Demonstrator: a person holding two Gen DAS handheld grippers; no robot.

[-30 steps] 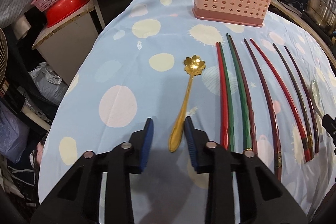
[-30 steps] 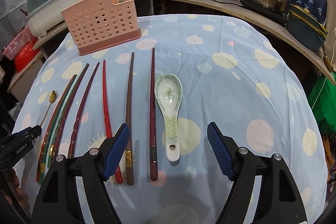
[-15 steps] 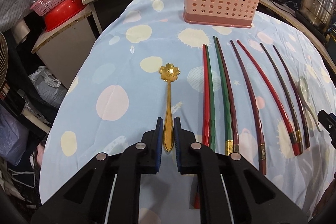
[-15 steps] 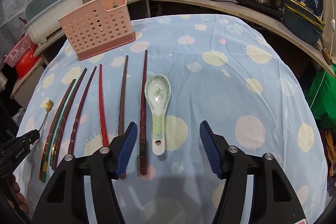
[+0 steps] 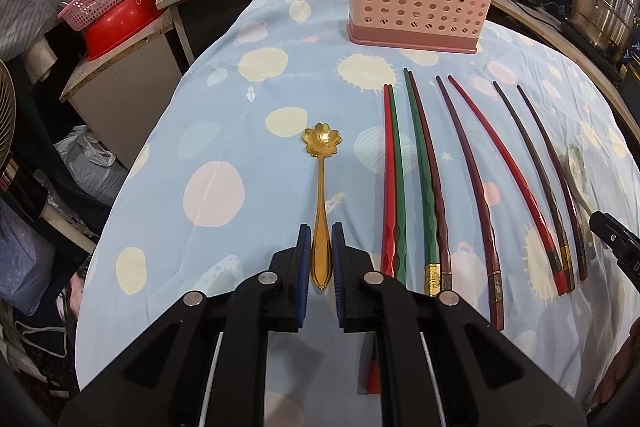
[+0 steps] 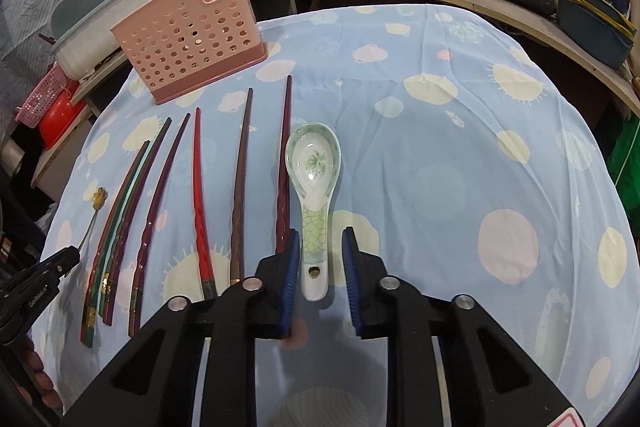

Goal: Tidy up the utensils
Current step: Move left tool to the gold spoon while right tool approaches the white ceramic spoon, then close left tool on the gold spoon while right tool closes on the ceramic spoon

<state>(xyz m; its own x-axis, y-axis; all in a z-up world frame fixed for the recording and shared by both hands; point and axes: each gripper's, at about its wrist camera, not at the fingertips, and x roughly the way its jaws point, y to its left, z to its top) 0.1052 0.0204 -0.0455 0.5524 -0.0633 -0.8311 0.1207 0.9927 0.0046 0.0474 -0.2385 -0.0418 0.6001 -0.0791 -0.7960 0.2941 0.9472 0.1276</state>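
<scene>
The left gripper (image 5: pixel 321 251) is clamped on the handle of the gold spoon (image 5: pixel 321 203). Its two blue pads press on the wide lower part of the handle from both sides. The gold spoon lies flat on the blue tablecloth (image 5: pixel 224 131). Its long axis runs away from the gripper, and its flower-shaped bowl points toward the pink basket (image 5: pixel 416 7) at the far end of the table. The handle end points back to the gripper.

The right gripper (image 6: pixel 320 259) is closing around the ceramic spoon (image 6: pixel 314 195). The handle of this spoon is between the two blue pads, but a narrow gap shows on each side, so the pads do not press on it yet. The ceramic spoon is white and green and lies flat on the cloth, with the hollow side up. Its long axis also runs away from the gripper: the round bowl points to the far side of the table, and the handle end with the small hole points to the gripper.

Between the two spoons lie the chopsticks (image 5: pixel 428 179) in a row, red, green, dark purple and brown. They are almost parallel to the spoons, with the thin tips toward the pink basket and the thick ends with gold bands toward the person. The ceramic spoon is just beside the last dark red chopstick (image 6: pixel 283 163). The gold spoon lies a little apart from the red and green pair.

The pink basket stands upright on the cloth, well apart from both spoons.
</scene>
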